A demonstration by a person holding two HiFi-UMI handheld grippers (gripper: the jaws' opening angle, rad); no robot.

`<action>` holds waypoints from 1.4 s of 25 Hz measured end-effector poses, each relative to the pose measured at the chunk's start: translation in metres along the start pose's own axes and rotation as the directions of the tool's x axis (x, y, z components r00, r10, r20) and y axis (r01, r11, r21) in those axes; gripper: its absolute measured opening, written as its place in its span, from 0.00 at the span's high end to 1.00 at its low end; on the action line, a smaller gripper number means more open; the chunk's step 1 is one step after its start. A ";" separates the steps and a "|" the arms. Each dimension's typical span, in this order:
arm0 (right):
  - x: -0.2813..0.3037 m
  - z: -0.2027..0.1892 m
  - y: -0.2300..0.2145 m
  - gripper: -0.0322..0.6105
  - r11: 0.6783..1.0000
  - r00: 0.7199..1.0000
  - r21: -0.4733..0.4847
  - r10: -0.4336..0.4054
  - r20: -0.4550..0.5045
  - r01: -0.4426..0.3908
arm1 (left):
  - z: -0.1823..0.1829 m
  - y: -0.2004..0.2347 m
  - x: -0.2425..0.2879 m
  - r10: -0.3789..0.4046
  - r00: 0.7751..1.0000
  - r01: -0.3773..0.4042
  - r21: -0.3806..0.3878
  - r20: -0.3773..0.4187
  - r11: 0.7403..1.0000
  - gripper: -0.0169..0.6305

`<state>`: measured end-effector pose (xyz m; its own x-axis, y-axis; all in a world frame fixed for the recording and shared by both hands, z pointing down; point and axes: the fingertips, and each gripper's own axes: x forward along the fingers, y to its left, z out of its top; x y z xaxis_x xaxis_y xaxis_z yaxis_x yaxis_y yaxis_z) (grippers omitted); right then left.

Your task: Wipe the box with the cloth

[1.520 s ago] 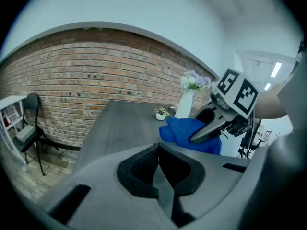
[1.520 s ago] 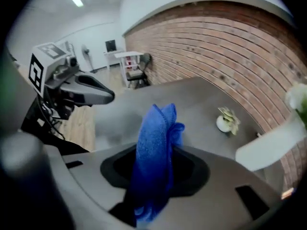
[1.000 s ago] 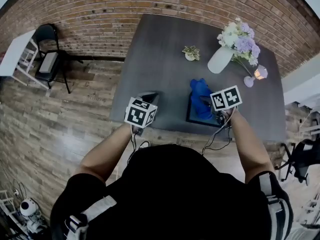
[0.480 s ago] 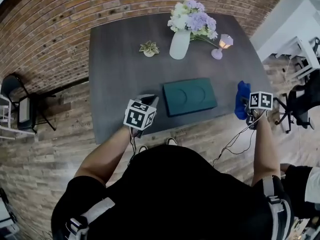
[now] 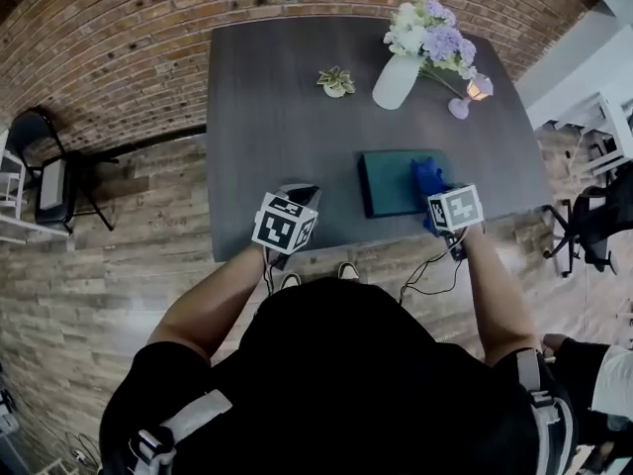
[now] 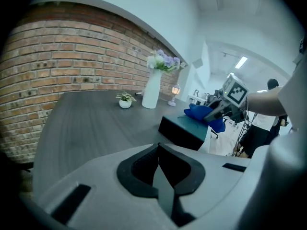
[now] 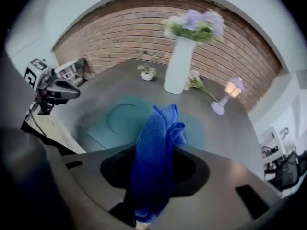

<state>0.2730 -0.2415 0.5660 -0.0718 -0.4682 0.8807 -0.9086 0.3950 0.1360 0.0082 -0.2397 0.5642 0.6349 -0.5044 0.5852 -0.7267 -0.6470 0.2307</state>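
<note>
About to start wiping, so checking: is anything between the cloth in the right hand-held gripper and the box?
Nothing visible: the cloth hangs right over the box's right end; the vase stands farther back.

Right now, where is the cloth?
In the head view, the blue cloth is clamped in the right gripper, over the right end of the teal box.

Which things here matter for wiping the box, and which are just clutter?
Job: box, cloth, right gripper with fingers shut on the cloth.
Lying about: vase of flowers, small plant, lamp, chair, idle left gripper.
</note>
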 end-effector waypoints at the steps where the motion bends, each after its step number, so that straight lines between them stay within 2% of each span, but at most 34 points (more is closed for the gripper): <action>1: -0.001 0.010 0.033 0.71 0.998 0.999 -0.050 0.044 0.008 -0.043 | -0.007 0.006 -0.008 0.009 1.000 -0.009 -0.013 -0.002 1.000 0.96; 4: -0.005 0.037 0.141 0.72 0.960 0.973 -0.171 0.228 0.028 -0.220 | -0.027 0.023 -0.030 0.025 1.000 -0.025 -0.045 -0.001 0.999 0.96; 5: -0.009 0.044 0.178 0.71 0.936 0.953 -0.198 0.302 0.026 -0.291 | -0.031 0.026 -0.036 0.026 1.000 -0.026 -0.054 0.000 0.998 0.96; 7: -0.019 0.051 0.241 0.72 0.876 0.894 -0.208 0.448 0.021 -0.434 | -0.038 0.031 -0.048 0.019 1.000 -0.018 -0.062 0.005 0.998 0.96; 9: -0.026 0.056 0.279 0.72 0.837 0.850 -0.195 0.526 0.032 -0.511 | -0.045 0.035 -0.058 0.008 1.000 -0.008 -0.060 0.007 0.998 0.96; 10: -0.027 0.056 0.287 0.72 0.835 0.846 -0.193 0.532 0.042 -0.515 | -0.049 0.037 -0.062 0.005 1.000 -0.005 -0.054 0.005 0.999 0.96; 12: -0.025 0.054 0.283 0.72 0.856 0.861 -0.181 0.503 0.073 -0.485 | -0.061 0.039 -0.068 0.003 1.000 -0.003 -0.032 -0.004 0.999 0.96; 14: -0.025 0.052 0.260 0.72 0.892 0.884 -0.133 0.448 0.134 -0.431 | -0.071 0.039 -0.072 -0.004 1.000 0.003 -0.024 -0.010 1.000 0.96; 17: -0.034 0.050 0.201 0.72 0.957 0.931 -0.013 0.284 0.230 -0.289 | -0.072 0.035 -0.072 -0.024 1.000 0.024 -0.037 -0.001 0.999 0.96; 20: -0.049 0.043 0.144 0.72 0.989 0.954 0.074 0.099 0.284 -0.124 | -0.062 0.029 -0.067 -0.037 0.999 0.038 -0.042 0.019 0.998 0.96; 22: -0.061 0.035 0.117 0.73 0.991 0.952 0.124 0.007 0.307 -0.047 | -0.054 0.023 -0.063 -0.045 0.998 0.047 -0.044 0.036 0.998 0.96; 25: -0.080 0.018 0.094 0.73 0.982 0.941 0.188 -0.072 0.330 0.009 | -0.039 0.007 -0.057 -0.059 0.997 0.060 -0.017 0.053 0.998 0.96; 31: -0.117 -0.050 0.077 0.73 0.964 0.931 0.261 -0.129 0.342 0.038 | -0.013 -0.057 -0.047 -0.095 0.993 0.092 0.052 0.072 0.994 0.96; 35: -0.145 -0.108 0.070 0.73 0.945 0.928 0.326 -0.141 0.345 0.023 | -0.029 -0.127 -0.052 -0.148 0.988 0.144 0.088 0.042 0.986 0.96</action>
<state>0.2642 -0.0603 0.4964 -0.0802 -0.7627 0.6418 -0.9944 0.1052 0.0009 0.0601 -0.1145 0.5269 0.7457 -0.4271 0.5114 -0.6021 -0.7606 0.2428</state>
